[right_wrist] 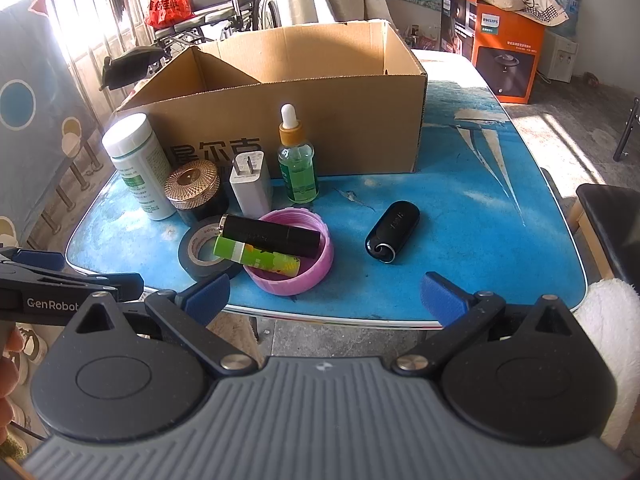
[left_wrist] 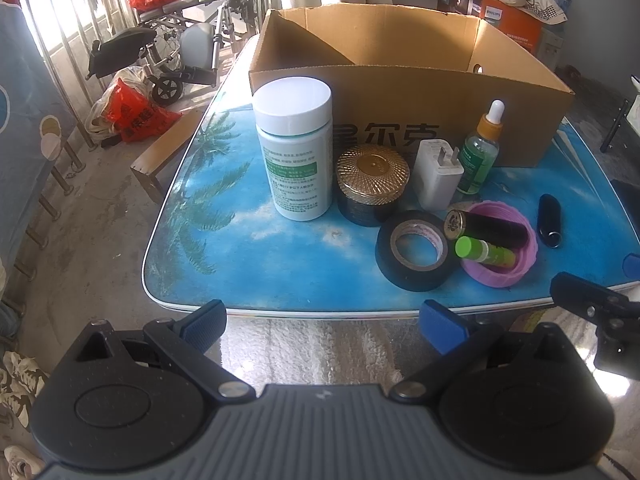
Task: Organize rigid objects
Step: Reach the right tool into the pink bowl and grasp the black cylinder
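Note:
An open cardboard box (left_wrist: 400, 88) (right_wrist: 352, 120) stands at the back of the blue table (left_wrist: 280, 264) (right_wrist: 480, 248). In front of it stand a white pill bottle (left_wrist: 296, 156) (right_wrist: 138, 168), a gold-lidded dark jar (left_wrist: 370, 184) (right_wrist: 196, 192), a white charger plug (left_wrist: 436, 174) (right_wrist: 250, 186) and a green dropper bottle (left_wrist: 480, 152) (right_wrist: 298, 164). A black tape roll (left_wrist: 414, 258) (right_wrist: 204, 258) lies beside a pink lid (left_wrist: 500, 264) (right_wrist: 316, 260) holding a black tube (left_wrist: 492, 226) (right_wrist: 272, 236) and a green tube (left_wrist: 482, 250) (right_wrist: 256, 258). A black key fob (left_wrist: 550, 218) (right_wrist: 392, 232) lies to the right. My left gripper (left_wrist: 324, 326) and right gripper (right_wrist: 324, 298) hang open at the table's near edge, holding nothing.
A wheelchair (left_wrist: 180, 48) (right_wrist: 224, 8) with red bags (left_wrist: 136, 114) and a railing (left_wrist: 44, 80) stand left of the table. Orange boxes (right_wrist: 504, 52) sit at the back right. A stool (right_wrist: 608, 232) stands right of the table. The right side of the table is bare.

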Demonstrator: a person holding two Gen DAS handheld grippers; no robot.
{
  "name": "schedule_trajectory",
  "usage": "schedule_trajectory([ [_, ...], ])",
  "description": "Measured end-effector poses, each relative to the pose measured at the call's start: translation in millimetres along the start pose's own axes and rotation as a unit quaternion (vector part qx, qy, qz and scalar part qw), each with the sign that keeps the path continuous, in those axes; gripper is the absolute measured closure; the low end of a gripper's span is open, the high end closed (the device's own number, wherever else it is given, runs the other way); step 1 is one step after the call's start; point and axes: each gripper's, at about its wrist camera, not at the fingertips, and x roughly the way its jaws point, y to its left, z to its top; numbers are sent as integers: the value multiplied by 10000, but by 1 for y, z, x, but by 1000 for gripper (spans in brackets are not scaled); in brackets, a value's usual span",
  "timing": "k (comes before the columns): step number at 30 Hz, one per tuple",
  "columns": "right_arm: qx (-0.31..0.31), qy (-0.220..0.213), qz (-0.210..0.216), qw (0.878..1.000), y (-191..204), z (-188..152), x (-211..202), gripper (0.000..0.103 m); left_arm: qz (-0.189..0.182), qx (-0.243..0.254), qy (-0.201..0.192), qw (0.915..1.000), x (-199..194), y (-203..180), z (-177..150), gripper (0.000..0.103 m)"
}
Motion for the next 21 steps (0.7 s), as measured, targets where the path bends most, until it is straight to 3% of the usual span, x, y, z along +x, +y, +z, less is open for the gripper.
schedule_trajectory([
  [8, 115, -127, 14, 9999, -8, 0, -2, 1, -76, 129, -57, 9999, 2, -6, 1, 0],
  [21, 641, -701, 376, 9948, -48, 4, -12, 1, -727, 787, -694, 9918, -5, -31, 5, 3],
])
